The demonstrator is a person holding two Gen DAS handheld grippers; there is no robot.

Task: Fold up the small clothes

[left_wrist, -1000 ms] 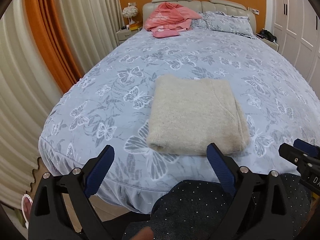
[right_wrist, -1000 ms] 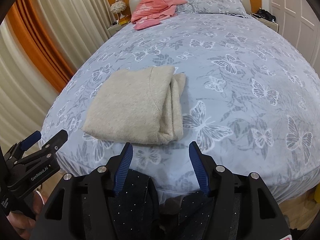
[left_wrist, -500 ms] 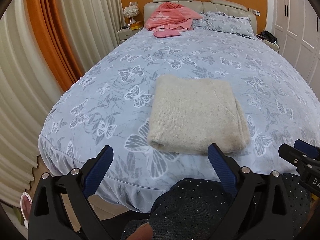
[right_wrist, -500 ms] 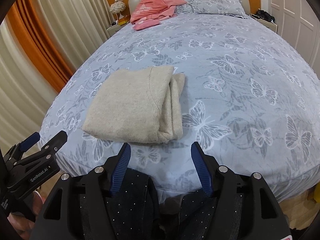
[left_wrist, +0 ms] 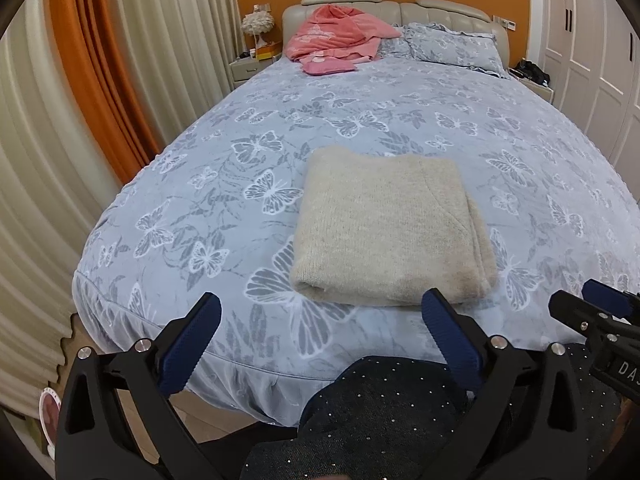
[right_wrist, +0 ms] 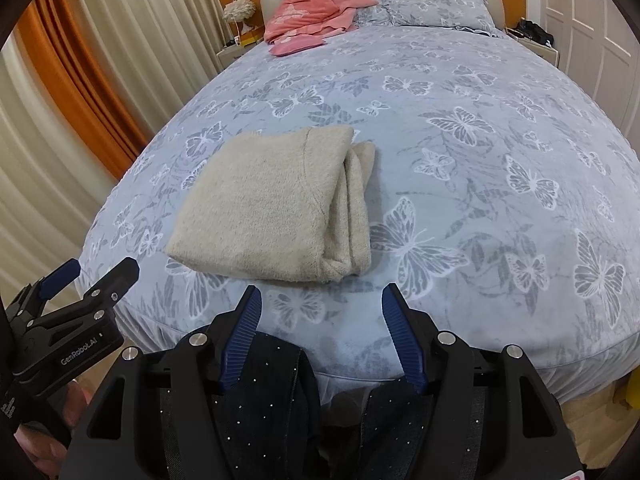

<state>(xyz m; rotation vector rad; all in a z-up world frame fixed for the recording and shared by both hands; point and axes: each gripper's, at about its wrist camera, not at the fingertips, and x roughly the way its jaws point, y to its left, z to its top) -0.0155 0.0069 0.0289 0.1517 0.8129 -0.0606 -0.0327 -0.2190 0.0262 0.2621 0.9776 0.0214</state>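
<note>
A beige knitted garment (left_wrist: 388, 224) lies folded into a rectangle near the foot of the bed; it also shows in the right wrist view (right_wrist: 276, 204) with its stacked layers at its right edge. My left gripper (left_wrist: 320, 312) is open and empty, held off the bed's foot edge in front of the garment. My right gripper (right_wrist: 322, 300) is open and empty, just short of the garment's near right corner. Each gripper shows at the edge of the other's view.
The bed (left_wrist: 400, 112) has a blue butterfly-print cover. A pink garment (left_wrist: 336, 40) and a pillow (left_wrist: 452, 46) lie at the headboard. Curtains (left_wrist: 60, 140) hang left, white wardrobes (left_wrist: 592, 48) stand right. The person's dark trousers (right_wrist: 264, 408) are below the grippers.
Both grippers have drawn back and lifted a little from the bed; the folded garment has not moved. Both stay open.
</note>
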